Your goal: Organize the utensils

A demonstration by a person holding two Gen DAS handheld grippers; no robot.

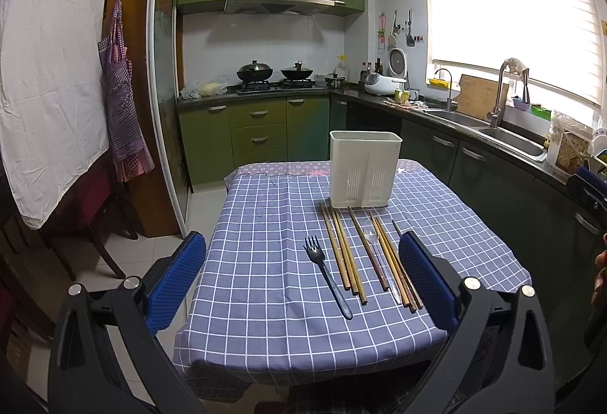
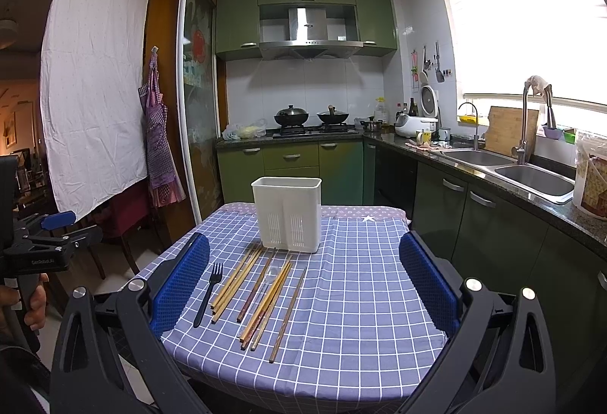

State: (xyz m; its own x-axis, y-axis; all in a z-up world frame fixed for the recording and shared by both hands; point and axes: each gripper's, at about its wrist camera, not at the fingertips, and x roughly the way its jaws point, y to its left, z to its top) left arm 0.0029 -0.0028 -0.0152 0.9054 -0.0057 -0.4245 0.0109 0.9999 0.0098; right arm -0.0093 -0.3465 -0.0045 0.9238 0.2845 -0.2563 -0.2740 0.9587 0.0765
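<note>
A white two-compartment utensil holder (image 1: 365, 169) (image 2: 287, 213) stands upright at the far side of the table. In front of it lie a black plastic fork (image 1: 327, 273) (image 2: 206, 292), several wooden chopsticks (image 1: 343, 251) (image 2: 237, 283) and a clear plastic spoon (image 1: 375, 243) (image 2: 265, 287). My left gripper (image 1: 303, 277) is open and empty, held above the table's near edge. My right gripper (image 2: 303, 281) is open and empty, also short of the utensils. The left gripper also shows at the left edge of the right wrist view (image 2: 57, 228).
The table has a blue checked cloth (image 1: 265, 300) (image 2: 360, 319). A kitchen counter with a double sink (image 2: 531, 175) runs along the right. A stove with two woks (image 1: 273, 74) is at the back. Dark chairs (image 1: 91, 216) stand left of the table.
</note>
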